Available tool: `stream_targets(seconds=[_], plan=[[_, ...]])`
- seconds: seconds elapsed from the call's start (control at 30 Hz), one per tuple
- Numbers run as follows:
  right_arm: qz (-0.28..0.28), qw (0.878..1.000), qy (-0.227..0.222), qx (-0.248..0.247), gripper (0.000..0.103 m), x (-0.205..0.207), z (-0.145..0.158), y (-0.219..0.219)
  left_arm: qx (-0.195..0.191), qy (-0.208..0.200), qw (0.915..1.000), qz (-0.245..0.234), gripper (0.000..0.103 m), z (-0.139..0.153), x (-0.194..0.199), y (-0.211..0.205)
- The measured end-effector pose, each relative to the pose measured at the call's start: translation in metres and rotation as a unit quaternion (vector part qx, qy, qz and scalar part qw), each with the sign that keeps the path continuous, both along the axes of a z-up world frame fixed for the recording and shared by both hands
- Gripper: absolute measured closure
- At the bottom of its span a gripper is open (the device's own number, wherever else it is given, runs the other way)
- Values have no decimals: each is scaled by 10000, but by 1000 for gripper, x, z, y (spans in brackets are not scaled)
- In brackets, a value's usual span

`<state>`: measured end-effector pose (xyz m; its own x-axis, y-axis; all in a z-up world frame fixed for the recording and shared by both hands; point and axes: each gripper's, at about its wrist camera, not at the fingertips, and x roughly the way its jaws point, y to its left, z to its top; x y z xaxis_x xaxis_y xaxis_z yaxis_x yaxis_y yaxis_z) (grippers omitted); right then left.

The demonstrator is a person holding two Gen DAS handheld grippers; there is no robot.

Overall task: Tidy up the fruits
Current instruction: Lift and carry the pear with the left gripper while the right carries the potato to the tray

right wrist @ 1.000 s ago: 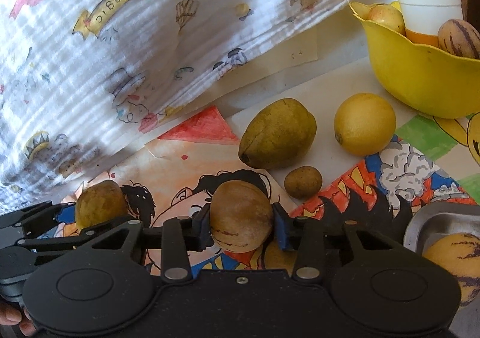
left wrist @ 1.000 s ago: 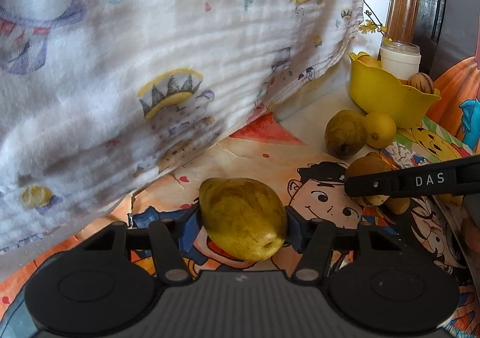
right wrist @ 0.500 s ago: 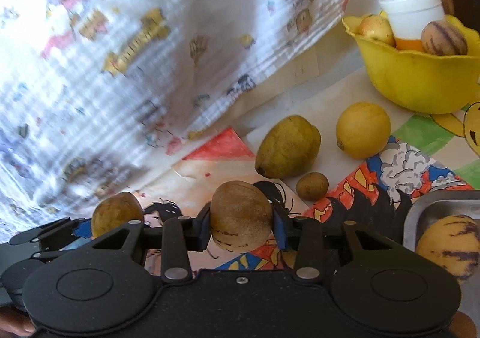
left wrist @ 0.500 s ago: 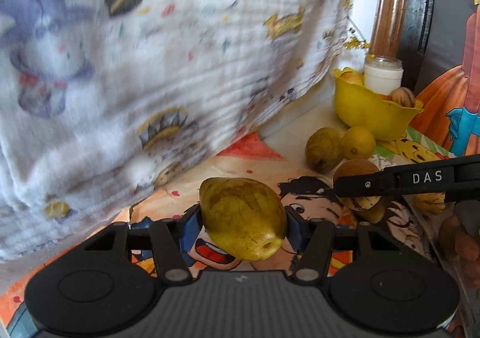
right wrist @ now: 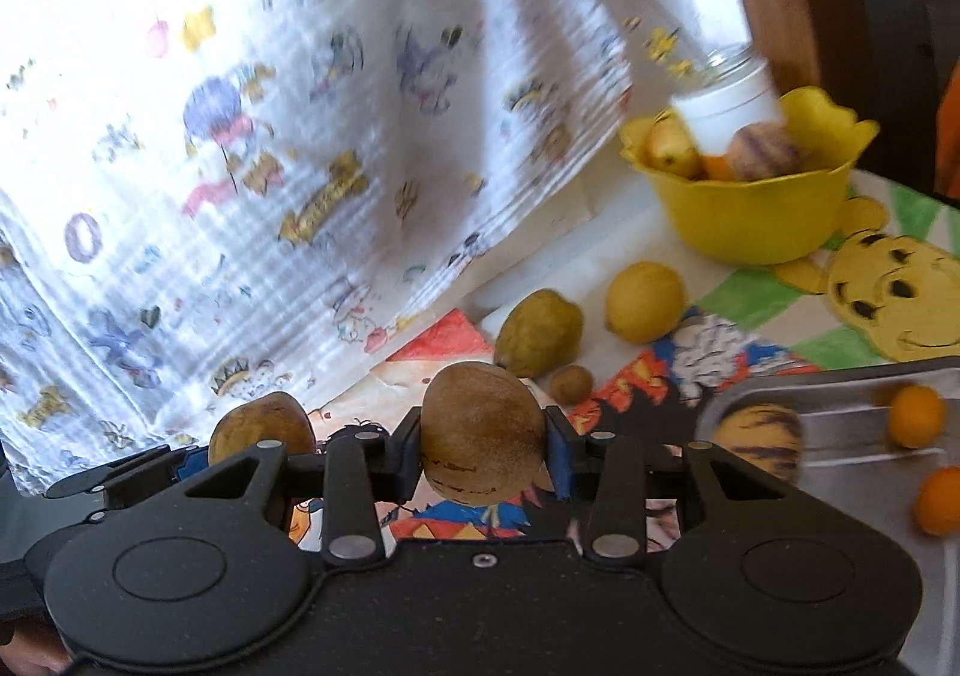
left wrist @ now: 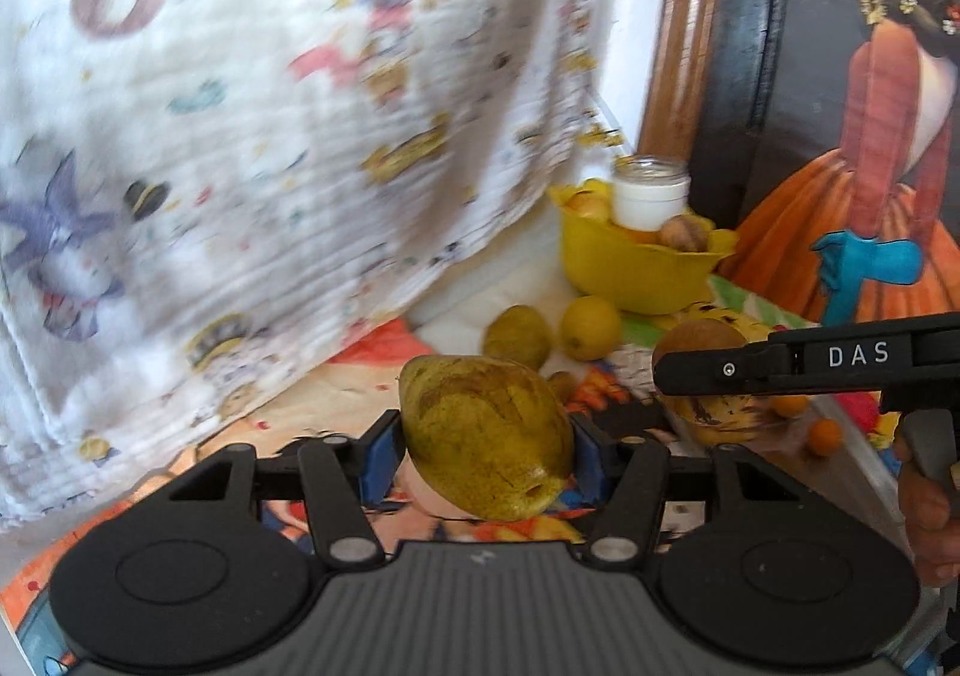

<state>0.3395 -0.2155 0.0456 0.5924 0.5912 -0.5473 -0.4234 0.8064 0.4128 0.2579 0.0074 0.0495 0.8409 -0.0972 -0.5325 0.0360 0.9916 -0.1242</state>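
Between the left hand-held gripper's (left wrist: 486, 451) blue pads sits a green-yellow pear (left wrist: 485, 436), clamped and held clear above the bench (left wrist: 336, 394). Just to its right, the right hand-held gripper (right wrist: 483, 451) grips a round brown fruit (right wrist: 483, 430) the same way. Beyond them on the cartoon-printed bench lie a second pear (right wrist: 539, 332), a lemon (right wrist: 644, 302) and a small brown fruit (right wrist: 571, 383), near a yellow bowl (right wrist: 756, 220) of fruit. A metal tray (right wrist: 840, 424) holds a striped fruit (right wrist: 759, 439).

Bright daylight thru patterned curtain (left wrist: 288, 135), motion blur up top, fisheye warp w/ dark corners.
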Motion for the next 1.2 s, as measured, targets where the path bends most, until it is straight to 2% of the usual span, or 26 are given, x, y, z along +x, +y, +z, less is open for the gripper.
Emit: stream_targets(seconds=[0.2, 0.43, 0.8, 1.2], plan=[[-248, 9992, -284, -107, 61, -30, 17, -48, -114, -84, 9995, -275, 41, 11, -13, -36], [-593, 9967, -466, -301, 61, -59, 16, -104, -337, -20, 9969, -708, 41, 8, -25, -81], [-1087, 9907, -430, -692, 61, -84, -24, -162, -366, 209, 9887, -1440, 41, -17, -35, -146], [-1127, 9879, -407, -982, 61, -59, -60, -168, -179, 503, 9860, -1577, 41, -52, -22, -173]])
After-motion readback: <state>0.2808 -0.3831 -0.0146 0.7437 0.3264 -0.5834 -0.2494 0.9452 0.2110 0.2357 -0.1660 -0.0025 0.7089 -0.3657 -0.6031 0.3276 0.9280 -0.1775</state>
